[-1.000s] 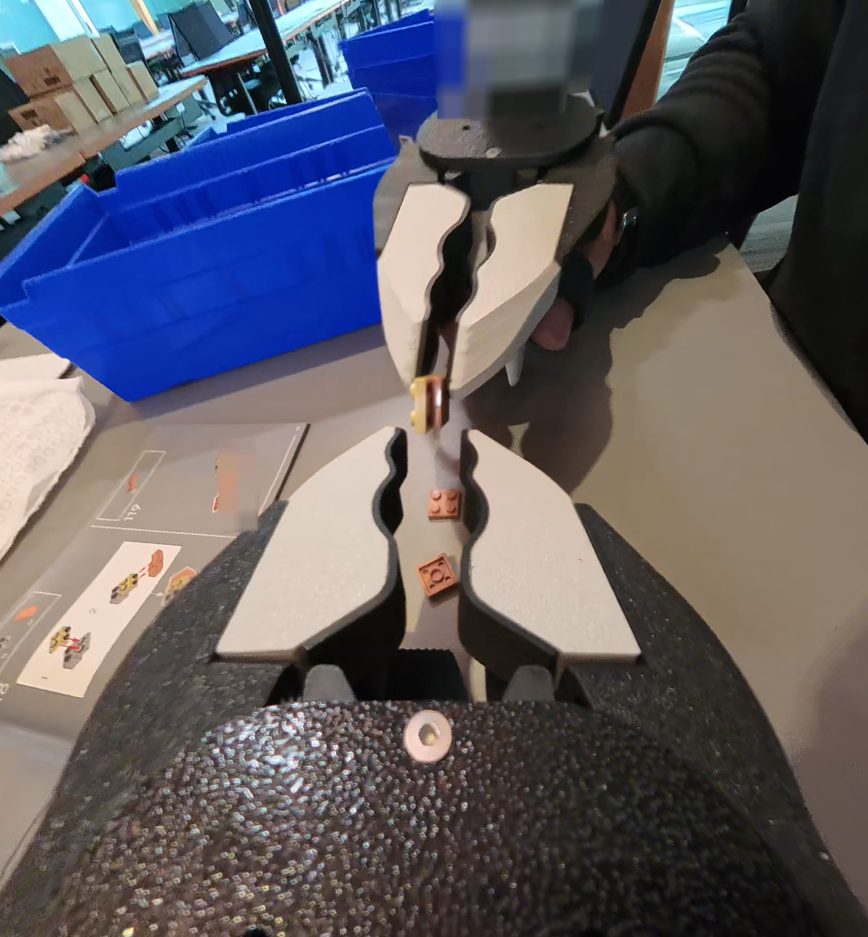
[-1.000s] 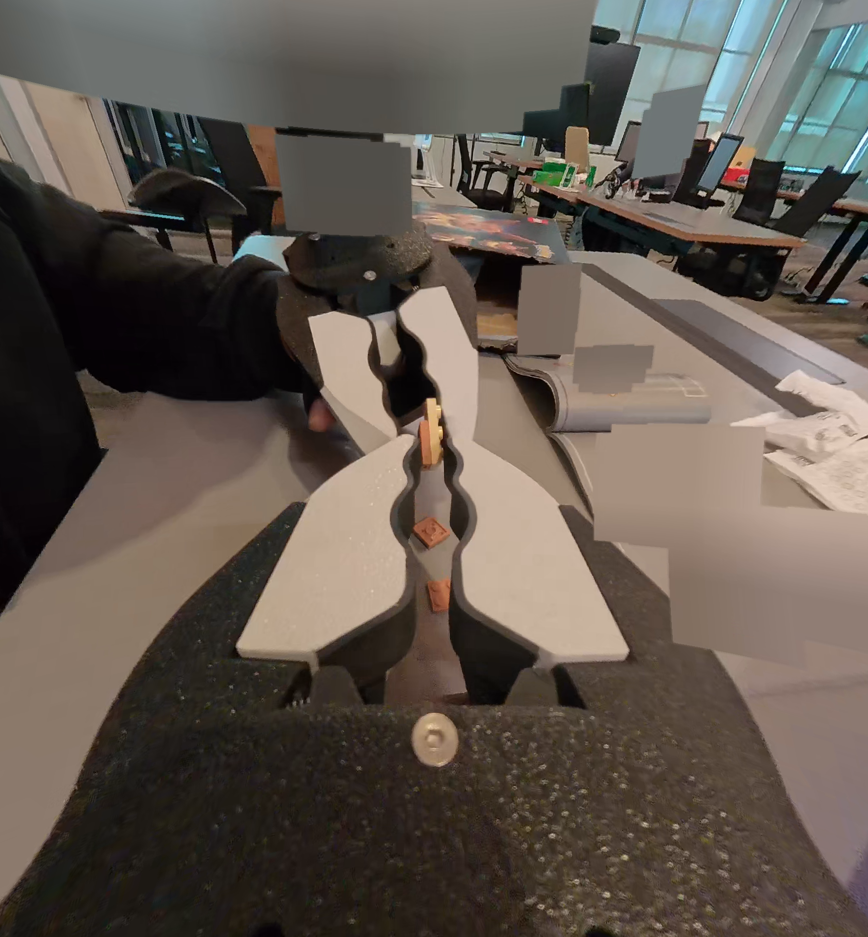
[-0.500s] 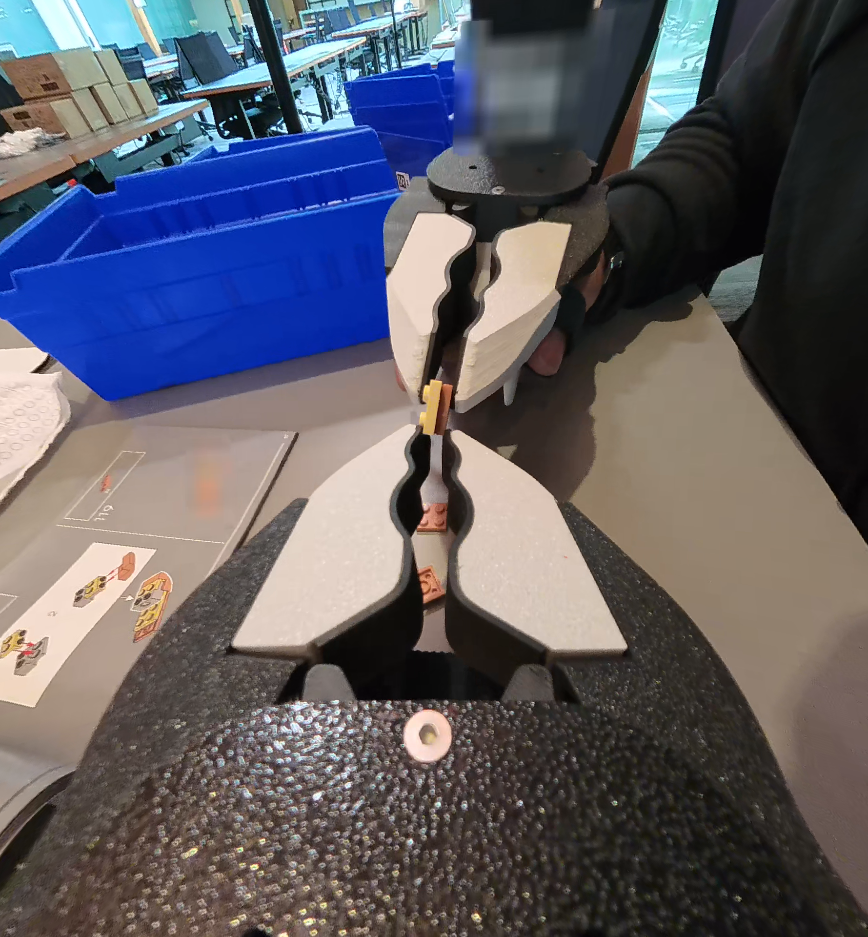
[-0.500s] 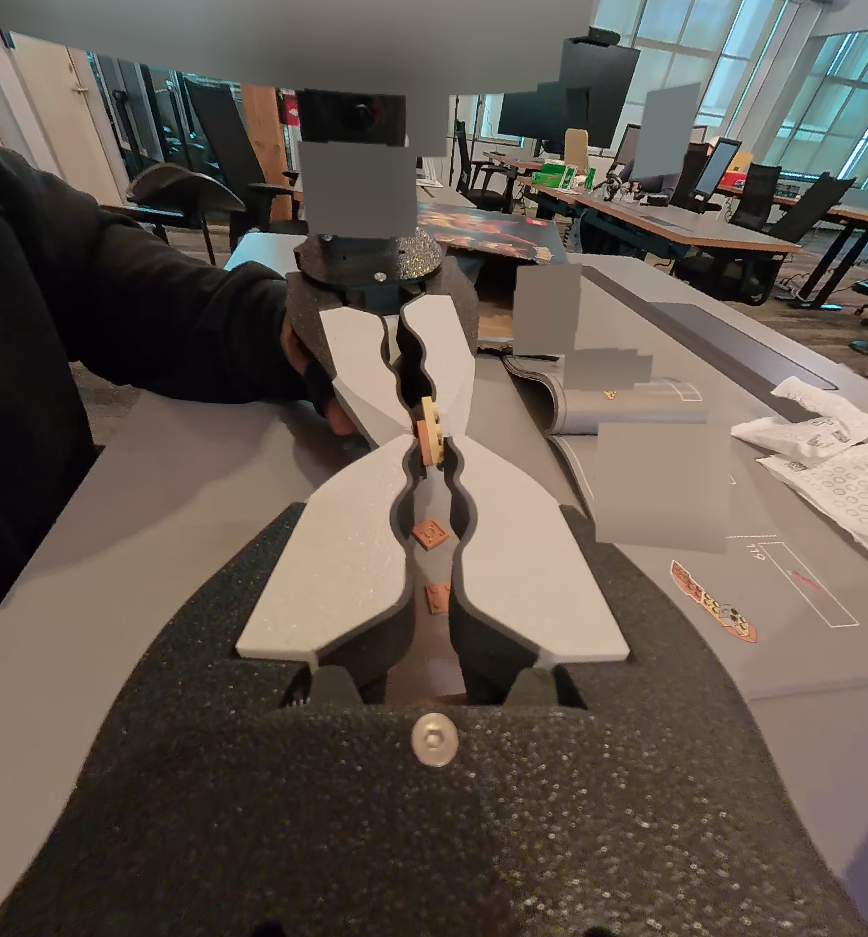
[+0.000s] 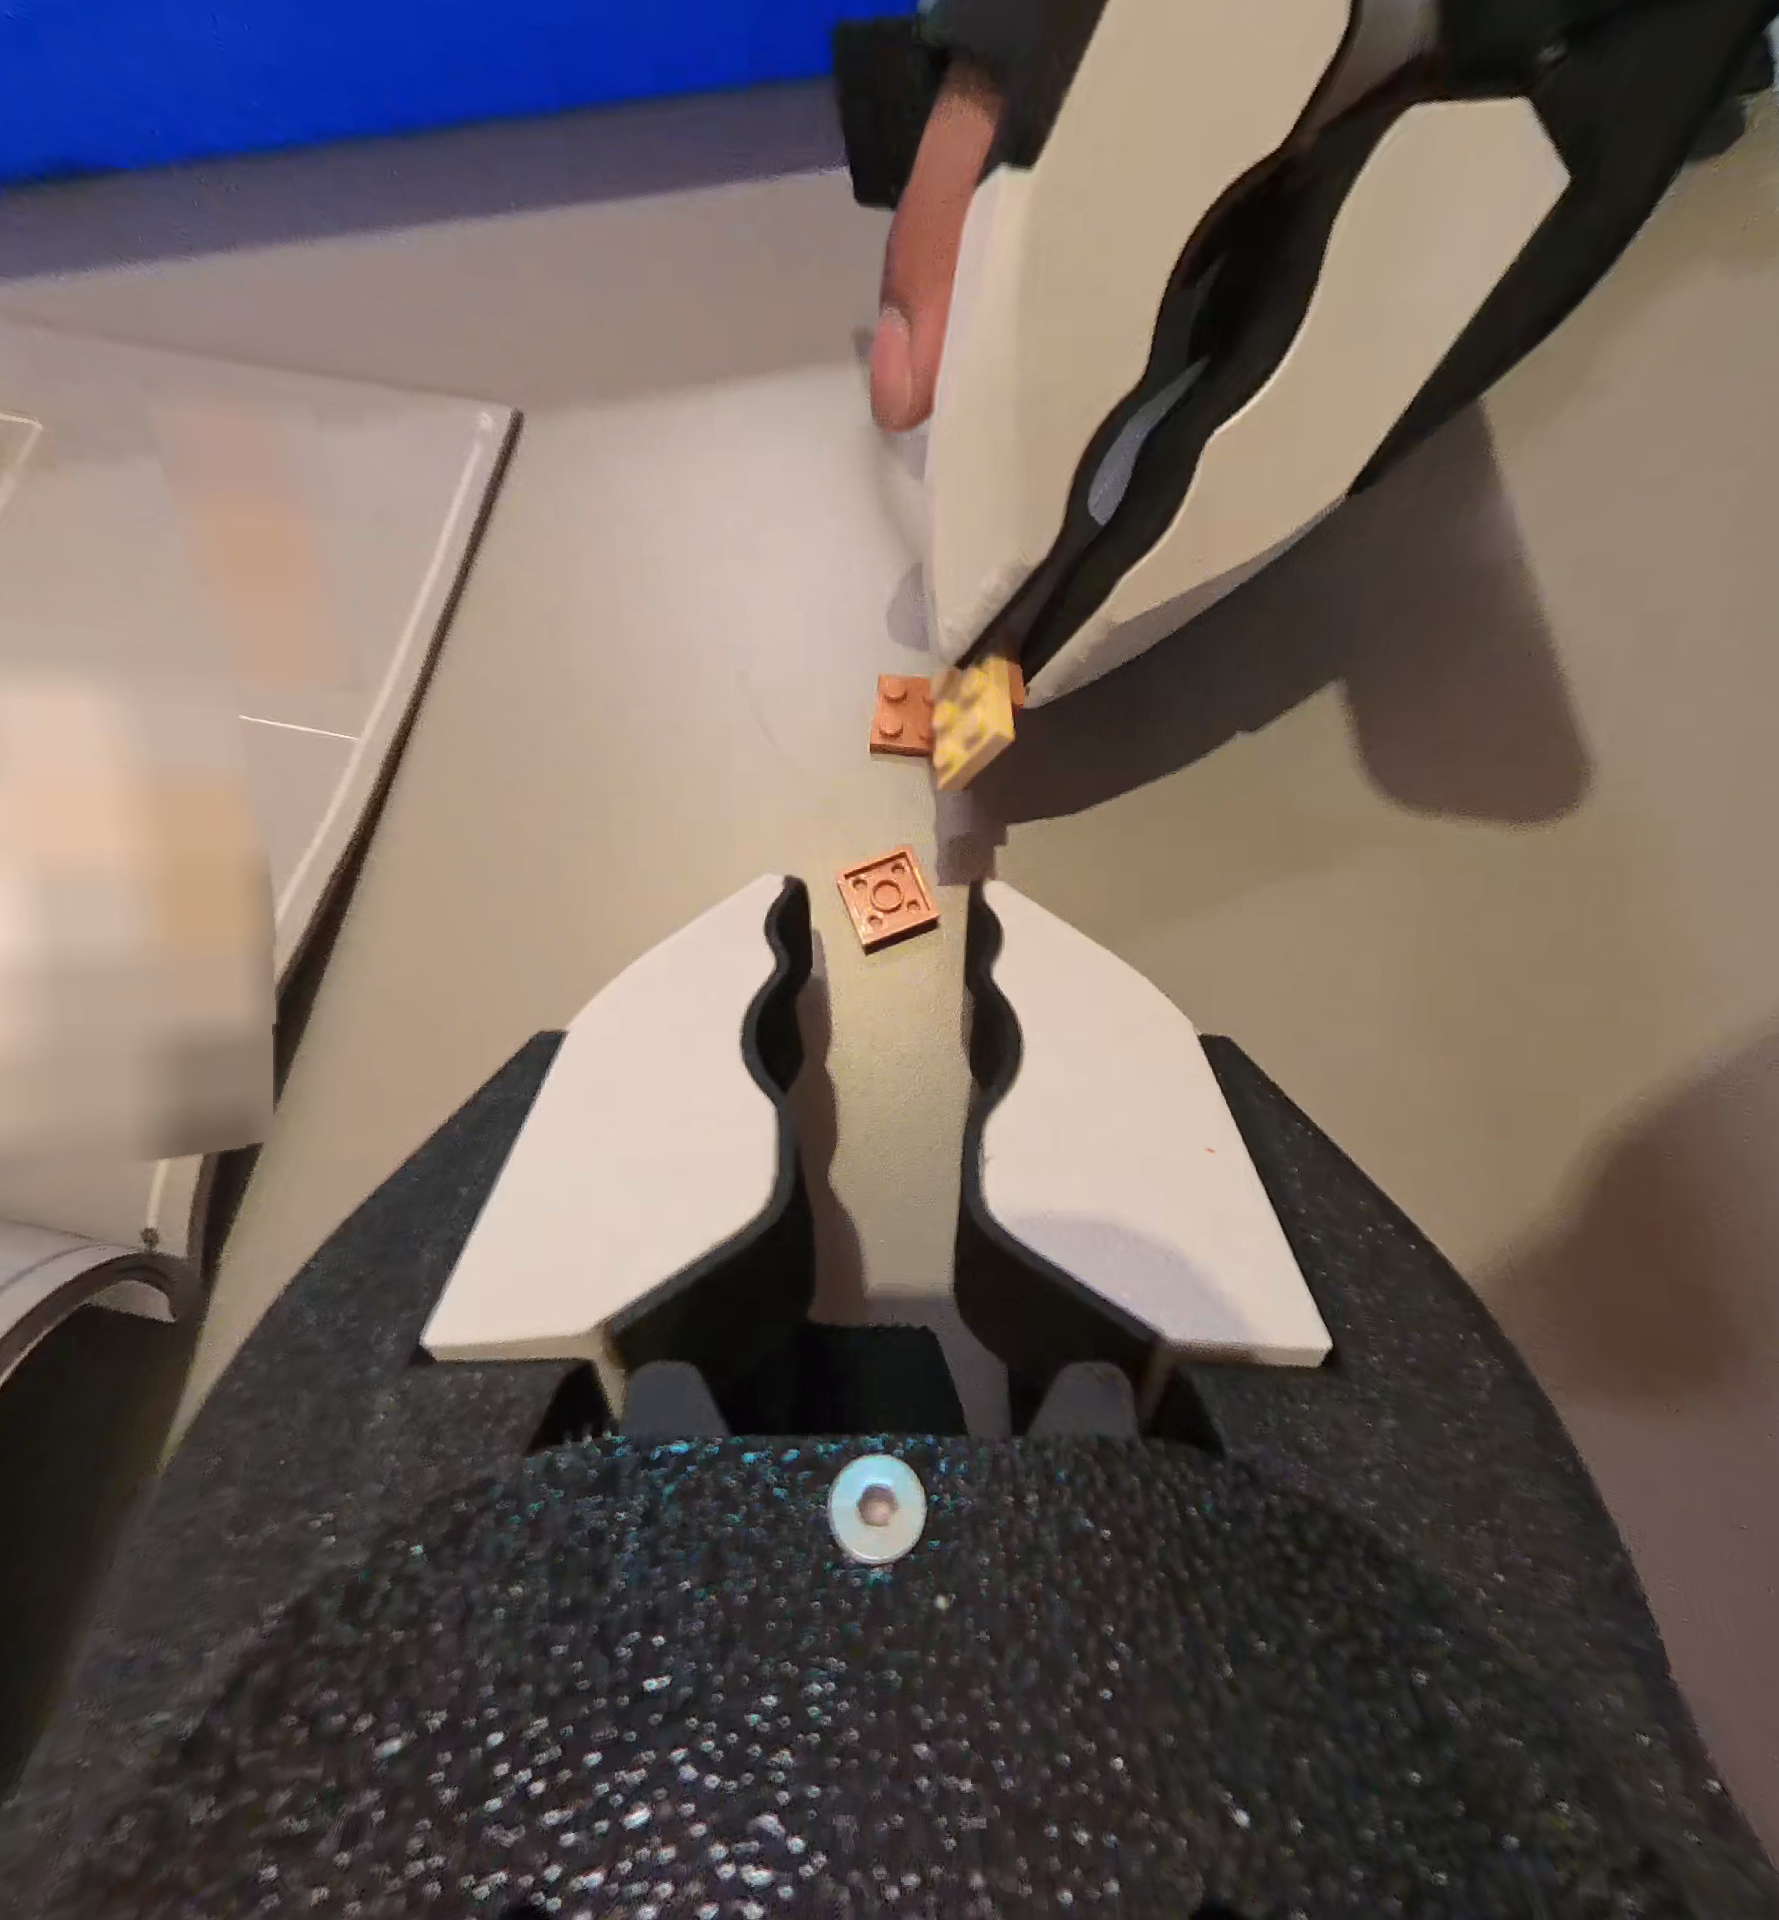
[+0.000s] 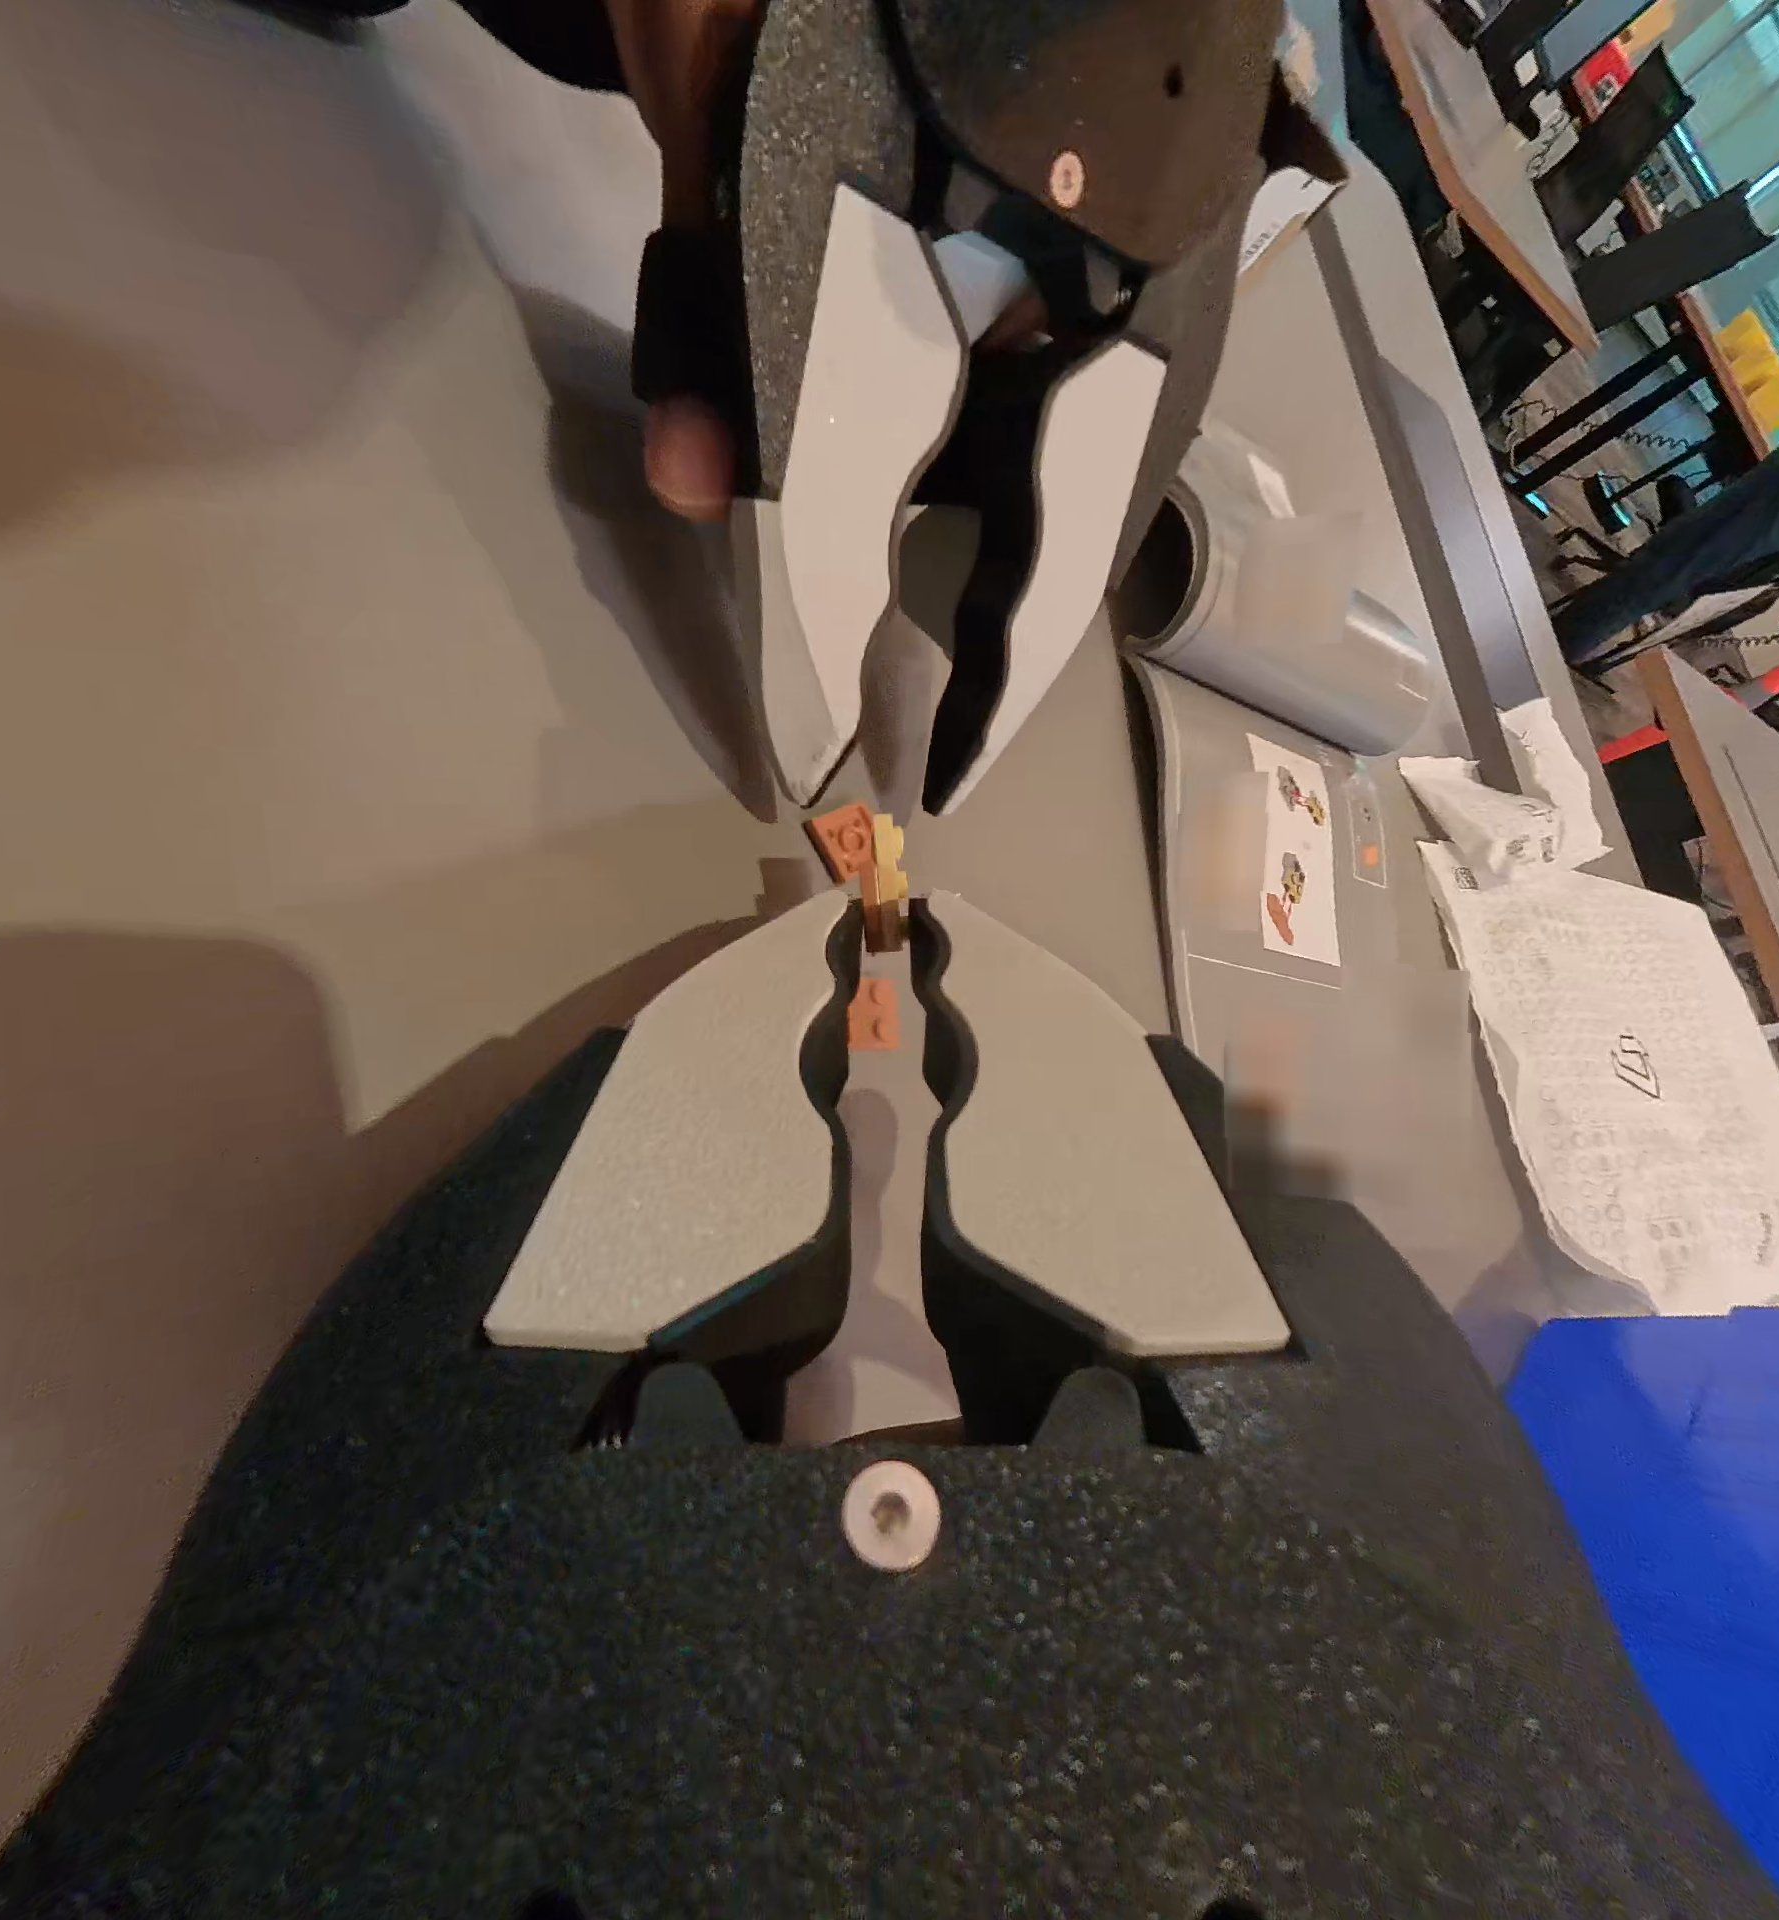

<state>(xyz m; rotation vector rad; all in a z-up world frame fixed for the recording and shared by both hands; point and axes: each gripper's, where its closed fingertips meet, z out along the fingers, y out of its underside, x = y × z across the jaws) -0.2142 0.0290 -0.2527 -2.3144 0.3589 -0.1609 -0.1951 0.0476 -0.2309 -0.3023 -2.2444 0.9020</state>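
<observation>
My right hand-held gripper [image 6: 880,914] pinches a small stack of a yellow plate on a brown plate [image 6: 885,899] just above the grey tabletop [image 5: 1280,935]. My left hand-held gripper [image 5: 883,896] hangs open and empty over an upturned orange plate [image 5: 887,898]; a second orange plate [image 5: 900,715] lies studs-up beside the stack.

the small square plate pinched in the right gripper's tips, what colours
Tan-yellow plate stacked on a brown one, clearest in the right wrist view.
</observation>
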